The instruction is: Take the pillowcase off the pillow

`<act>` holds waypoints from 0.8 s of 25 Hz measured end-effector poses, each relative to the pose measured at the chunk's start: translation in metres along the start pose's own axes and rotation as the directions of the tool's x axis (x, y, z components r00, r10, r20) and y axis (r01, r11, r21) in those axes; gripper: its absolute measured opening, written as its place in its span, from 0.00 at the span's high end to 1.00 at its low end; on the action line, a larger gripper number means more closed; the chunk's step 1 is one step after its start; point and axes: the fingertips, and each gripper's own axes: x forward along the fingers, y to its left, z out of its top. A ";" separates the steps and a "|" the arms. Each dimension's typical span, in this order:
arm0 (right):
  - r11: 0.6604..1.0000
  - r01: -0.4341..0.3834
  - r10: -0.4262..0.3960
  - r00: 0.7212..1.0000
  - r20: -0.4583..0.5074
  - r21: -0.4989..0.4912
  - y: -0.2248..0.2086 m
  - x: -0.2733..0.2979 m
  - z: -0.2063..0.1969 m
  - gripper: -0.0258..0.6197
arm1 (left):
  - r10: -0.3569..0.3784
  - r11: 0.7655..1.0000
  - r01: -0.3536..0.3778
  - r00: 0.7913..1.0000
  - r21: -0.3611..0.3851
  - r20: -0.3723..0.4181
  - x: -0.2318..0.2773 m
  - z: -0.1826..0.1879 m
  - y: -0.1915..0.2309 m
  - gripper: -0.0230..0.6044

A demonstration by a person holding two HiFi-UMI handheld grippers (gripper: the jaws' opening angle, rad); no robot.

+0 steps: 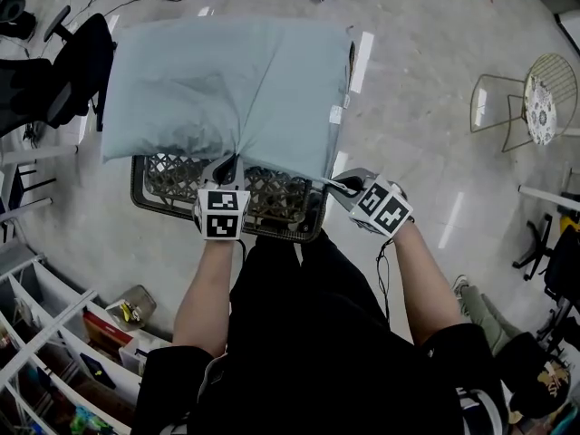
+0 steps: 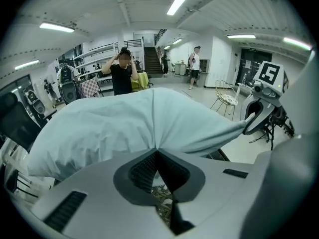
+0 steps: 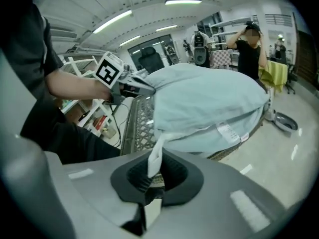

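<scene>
The pillow, in its pale blue-green pillowcase (image 1: 227,80), lies across a dark woven basket (image 1: 281,202) on the floor, with its near edge overhanging toward the person. The left gripper (image 1: 228,169) has its jaws closed tight on a pinch of the pillowcase at the middle of that near edge, and folds are seen running from the pinch up across the cloth. The jaws of the right gripper (image 1: 347,187) are closed on a narrow white strip (image 3: 157,153) at the near right corner. Whether this strip is the pillow's own corner showing out of the case or a hem of the case cannot be told. The step in hand is judged to be the securing of two holds before the case is peeled away. It would be done well if one hold were kept on the filling and the other on the case alone, so that the two can be drawn apart. If both holds are on the case, the pillow would merely be dragged off the basket. The white strip is thin and little of it is gripped, so a slow, steady pull is called for rather than a jerk, or it may slip from the jaws. The pull is best directed along the pillow toward its open end. That end is not plainly shown, though a sewn label (image 3: 228,131) hangs at the right edge.
</scene>
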 end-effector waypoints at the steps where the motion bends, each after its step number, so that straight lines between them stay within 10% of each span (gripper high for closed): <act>1: 0.999 -0.032 0.032 0.999 -0.017 -0.008 0.004 0.000 0.000 0.94 | -0.009 1.000 0.009 1.000 0.001 0.001 0.000 0.000 0.001 0.95; 7: 0.996 -0.054 0.041 0.983 -0.176 -0.066 -0.005 0.013 -0.023 0.91 | -0.033 0.999 0.033 0.999 -0.004 -0.008 0.006 -0.006 -0.004 0.95; 20: 0.999 0.000 0.008 0.987 -0.162 0.049 -0.020 0.031 -0.031 0.83 | -0.050 0.999 0.050 0.999 -0.009 0.006 0.007 -0.009 -0.006 0.95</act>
